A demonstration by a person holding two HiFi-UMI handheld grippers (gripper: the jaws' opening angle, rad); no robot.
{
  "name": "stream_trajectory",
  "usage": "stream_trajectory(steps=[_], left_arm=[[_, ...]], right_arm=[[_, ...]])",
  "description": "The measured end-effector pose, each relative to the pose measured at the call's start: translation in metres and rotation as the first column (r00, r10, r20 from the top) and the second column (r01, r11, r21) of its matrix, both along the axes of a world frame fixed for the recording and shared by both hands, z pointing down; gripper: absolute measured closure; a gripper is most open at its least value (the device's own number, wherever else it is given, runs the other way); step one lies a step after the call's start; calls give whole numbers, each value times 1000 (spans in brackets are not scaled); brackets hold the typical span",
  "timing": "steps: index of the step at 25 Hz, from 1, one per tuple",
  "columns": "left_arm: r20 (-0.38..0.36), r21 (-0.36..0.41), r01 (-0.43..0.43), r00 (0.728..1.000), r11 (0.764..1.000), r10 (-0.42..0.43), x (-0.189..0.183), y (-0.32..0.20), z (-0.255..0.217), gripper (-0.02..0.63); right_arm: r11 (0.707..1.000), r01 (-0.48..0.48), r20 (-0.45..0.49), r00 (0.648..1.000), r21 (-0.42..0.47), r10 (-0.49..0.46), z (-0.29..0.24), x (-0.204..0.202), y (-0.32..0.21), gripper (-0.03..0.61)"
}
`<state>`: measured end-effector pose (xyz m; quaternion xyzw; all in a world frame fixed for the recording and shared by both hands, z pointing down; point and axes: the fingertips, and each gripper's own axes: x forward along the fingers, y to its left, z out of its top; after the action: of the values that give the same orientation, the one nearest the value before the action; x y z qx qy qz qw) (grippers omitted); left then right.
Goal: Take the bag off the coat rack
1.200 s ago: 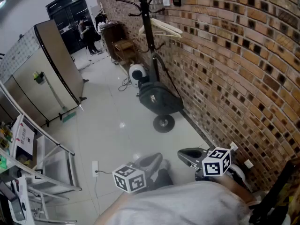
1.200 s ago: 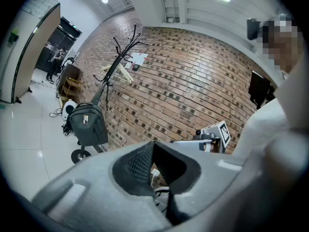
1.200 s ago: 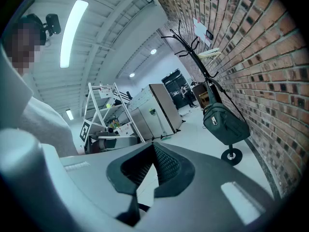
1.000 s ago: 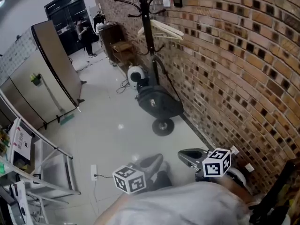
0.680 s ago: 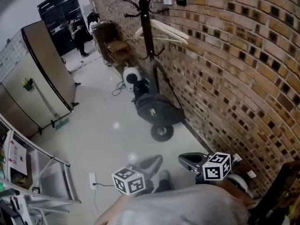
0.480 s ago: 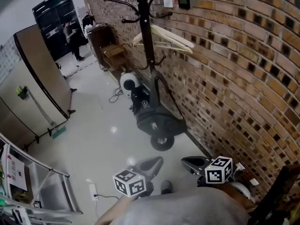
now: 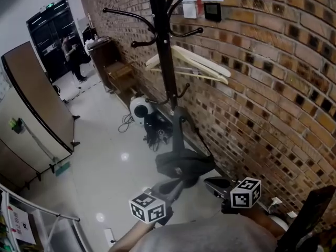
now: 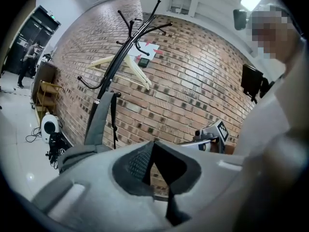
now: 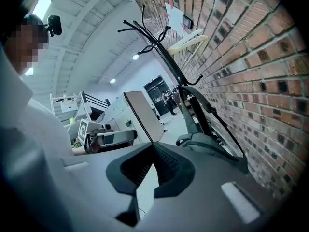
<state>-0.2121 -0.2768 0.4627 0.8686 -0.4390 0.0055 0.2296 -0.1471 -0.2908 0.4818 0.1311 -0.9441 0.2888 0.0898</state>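
The black coat rack [image 7: 167, 62] stands close against the brick wall [image 7: 273, 88]. The dark grey bag [image 7: 184, 164] hangs by its strap [image 8: 99, 120] from one of the rack's low hooks, its body slung down beside the lower part of the pole. A pale wooden hanger [image 7: 197, 64] hangs higher on the rack, on the wall side. On the floor [image 7: 105, 156] beyond the rack's foot sit a white round appliance [image 7: 139, 107] and a tangle of dark cables.

Both grippers are held low, on the near side of the rack from the bag. The left gripper [image 8: 153, 146] has its jaws pressed together with nothing between them; in its own view the bag lies off to the left past them. The right gripper [image 9: 153, 148] also has its jaws pressed together and empty, with the bag ahead and to the right of them, by the wall. In the head view the left gripper's front overlaps the bag; I cannot tell whether they touch.
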Motion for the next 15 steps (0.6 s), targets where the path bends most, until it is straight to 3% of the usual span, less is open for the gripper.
stream_trajectory(steps=[7,8,11,15], left_arm=[[42,104,-12,999,994,7,-30,-49,-12,613],[44,123,-9,999,992,4,-36,-57,-16,577],[43,173,18,999,985,-26,-55,-86,-25,551],[44,181,25,998,983,-34,-70,-128,-23,383]], right_arm=[[999,-37,-29,999,-4,37,4,-6,-30,580],[999,-44,-33,999,-3,44,4,-5,-34,580],[997,-71,-41,997,-2,71,6,-2,-47,580],[993,-116,-59,992,-11,115,10,8,-60,580]])
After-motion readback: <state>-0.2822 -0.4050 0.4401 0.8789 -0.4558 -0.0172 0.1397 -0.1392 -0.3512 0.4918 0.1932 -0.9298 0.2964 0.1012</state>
